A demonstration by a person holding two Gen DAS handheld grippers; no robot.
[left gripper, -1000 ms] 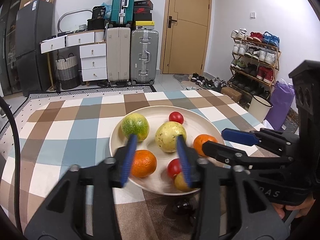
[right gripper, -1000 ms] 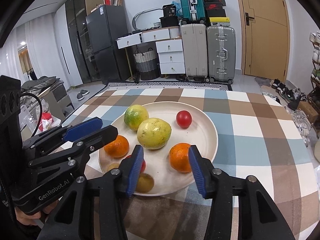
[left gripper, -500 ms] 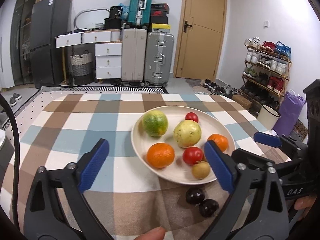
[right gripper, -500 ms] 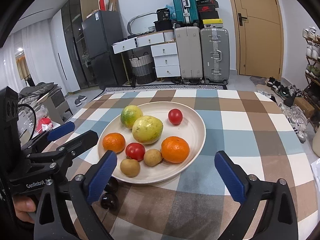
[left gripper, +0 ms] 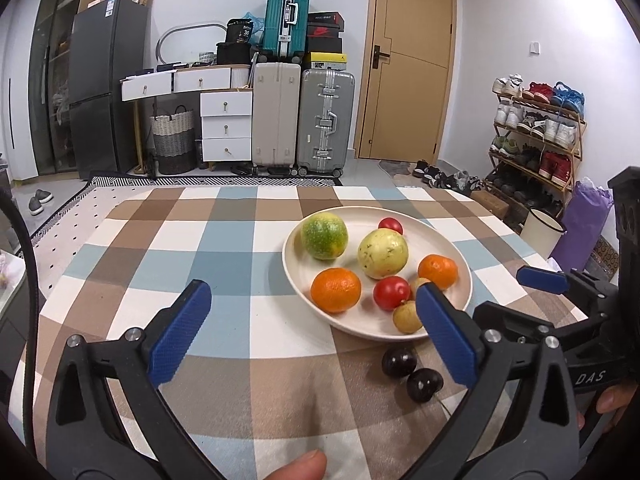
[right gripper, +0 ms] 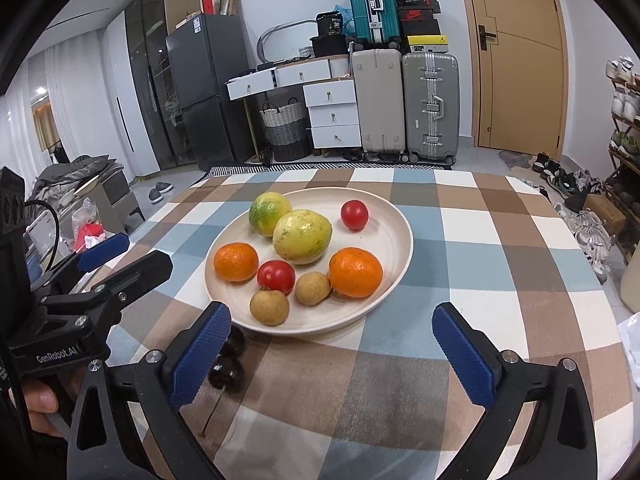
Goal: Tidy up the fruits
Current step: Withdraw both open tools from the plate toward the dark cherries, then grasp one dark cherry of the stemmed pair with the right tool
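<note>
Both grippers hang wide open over the near edge of the table [right gripper: 500, 248], and nothing sits between either pair of jaws. The left gripper [left gripper: 312, 328] has just been opening; so has the right gripper [right gripper: 332, 354].

The plate [right gripper: 394, 216] sits on the checked cloth ahead, right of centre in the left view. On it: a green-yellow citrus [right gripper: 269, 213] at the far left, a pale yellow guava [right gripper: 302, 236] beside it with its long axis running left to right, a small tomato [right gripper: 354, 214] at the far right, two oranges [right gripper: 236, 261] and [right gripper: 355, 272], a second tomato [right gripper: 276, 276] between them, and two small brown longans [right gripper: 269, 307] near the front rim.

Two dark cherries [left gripper: 412, 374] lie off the plate, on the cloth just beside its near rim, touching each other. One thin stem [right gripper: 212, 414] points toward the camera.
</note>
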